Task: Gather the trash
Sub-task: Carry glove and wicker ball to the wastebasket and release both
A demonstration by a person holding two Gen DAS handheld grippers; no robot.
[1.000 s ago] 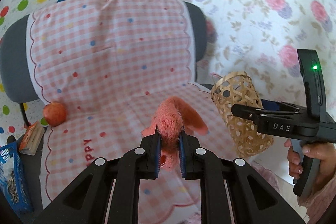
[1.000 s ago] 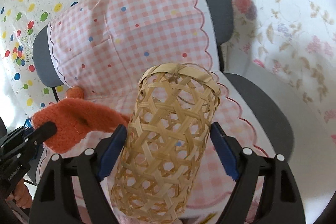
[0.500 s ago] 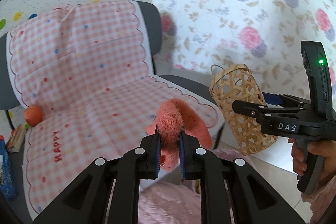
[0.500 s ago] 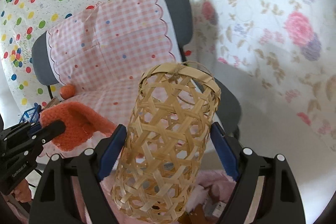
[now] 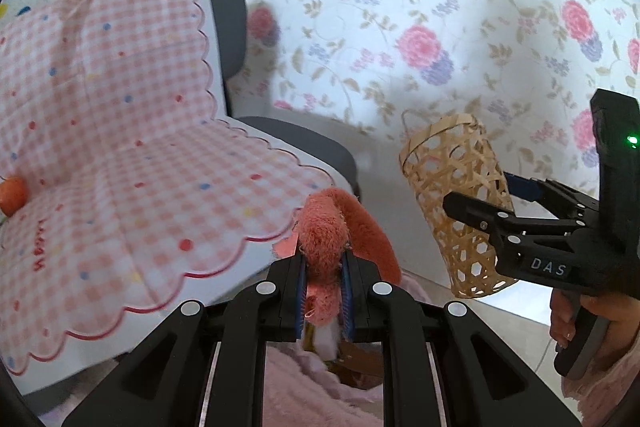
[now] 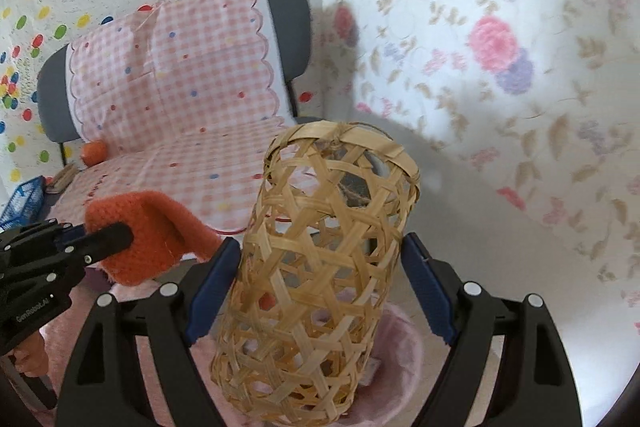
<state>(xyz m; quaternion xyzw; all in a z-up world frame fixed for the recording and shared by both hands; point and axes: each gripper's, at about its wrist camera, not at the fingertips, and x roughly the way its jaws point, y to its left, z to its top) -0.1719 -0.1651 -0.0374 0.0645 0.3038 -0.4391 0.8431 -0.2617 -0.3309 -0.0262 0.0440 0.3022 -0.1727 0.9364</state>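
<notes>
Fuzzy orange cloth sits left of the basket mouth

We pinch the orange cloth (image 5: 322,227) in our left hand-held gripper (image 5: 323,287), closed tight on it. Our right hand-held gripper (image 6: 320,291) clamps the woven basket (image 6: 320,267), its long axis tilted up and away. From the cloth, the basket's open rim (image 5: 440,131) lies to the right and higher, beyond the chair (image 5: 304,143).

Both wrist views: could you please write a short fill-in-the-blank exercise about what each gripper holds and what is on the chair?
1. The left gripper is shut on an orange fuzzy ____.
2. The right gripper holds a woven bamboo ____.
3. The chair wears a pink ____ cover.

Missing words: cloth; basket; checked
</notes>
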